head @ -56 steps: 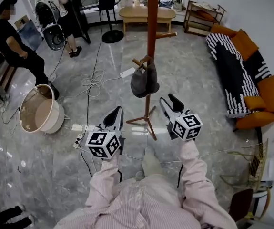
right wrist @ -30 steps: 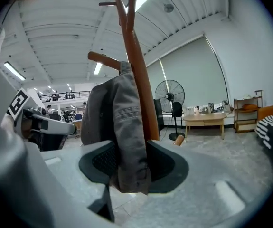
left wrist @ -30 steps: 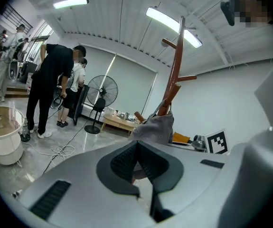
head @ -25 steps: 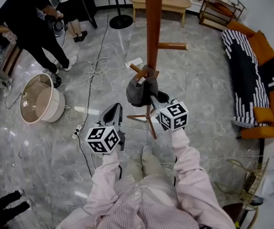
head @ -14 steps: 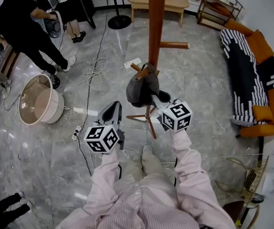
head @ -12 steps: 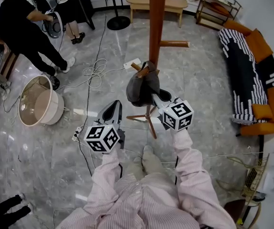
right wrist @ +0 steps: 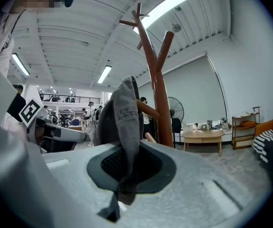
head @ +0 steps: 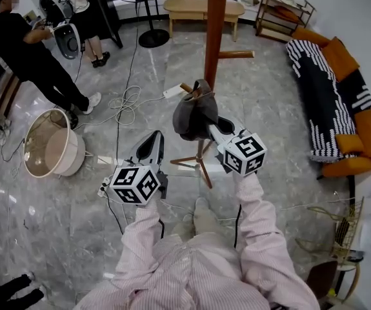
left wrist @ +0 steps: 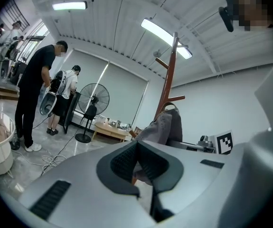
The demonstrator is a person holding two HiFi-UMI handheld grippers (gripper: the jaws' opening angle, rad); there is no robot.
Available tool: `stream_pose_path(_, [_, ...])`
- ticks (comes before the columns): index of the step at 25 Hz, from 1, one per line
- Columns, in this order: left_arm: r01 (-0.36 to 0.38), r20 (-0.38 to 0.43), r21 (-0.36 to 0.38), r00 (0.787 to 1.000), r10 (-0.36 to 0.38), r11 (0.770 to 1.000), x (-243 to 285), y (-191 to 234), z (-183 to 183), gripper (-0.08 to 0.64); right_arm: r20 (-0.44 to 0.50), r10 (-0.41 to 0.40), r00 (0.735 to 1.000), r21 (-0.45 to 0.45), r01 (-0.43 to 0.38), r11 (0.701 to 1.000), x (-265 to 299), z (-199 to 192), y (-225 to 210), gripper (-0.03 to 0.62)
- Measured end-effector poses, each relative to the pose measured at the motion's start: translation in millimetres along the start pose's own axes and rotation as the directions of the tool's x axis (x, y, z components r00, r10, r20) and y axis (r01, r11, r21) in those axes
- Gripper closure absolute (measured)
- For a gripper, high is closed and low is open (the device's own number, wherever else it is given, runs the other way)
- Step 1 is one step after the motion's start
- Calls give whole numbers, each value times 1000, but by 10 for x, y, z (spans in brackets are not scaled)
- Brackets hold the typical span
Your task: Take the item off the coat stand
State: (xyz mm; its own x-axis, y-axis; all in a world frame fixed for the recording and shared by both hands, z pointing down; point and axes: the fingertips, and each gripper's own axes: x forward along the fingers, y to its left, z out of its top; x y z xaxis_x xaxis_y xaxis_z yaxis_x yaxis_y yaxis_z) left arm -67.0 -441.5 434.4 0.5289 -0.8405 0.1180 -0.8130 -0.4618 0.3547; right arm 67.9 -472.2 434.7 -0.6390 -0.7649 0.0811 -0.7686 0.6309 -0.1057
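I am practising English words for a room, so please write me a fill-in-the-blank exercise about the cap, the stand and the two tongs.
1. The grey cap hangs on a peg of the wooden coat ____.
2. The ____ tongs are shut on the cap.
3. The left tongs are shut and hold ____.
4. The bucket stands on the floor at the person's ____ side.

Missing words: stand; right; nothing; left.

The head view looks steeply down from above. Both gripper views tilt up, close in; all share the coat stand [head: 214,18] and hat [head: 195,115] near twelve o'clock.
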Motion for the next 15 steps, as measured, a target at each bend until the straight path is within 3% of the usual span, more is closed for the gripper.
stream_pose_path(15, [70,43,45,997,-72,997,-376,-216,176,558,10,-13,1000,-30,13,999,-346,94,437,571])
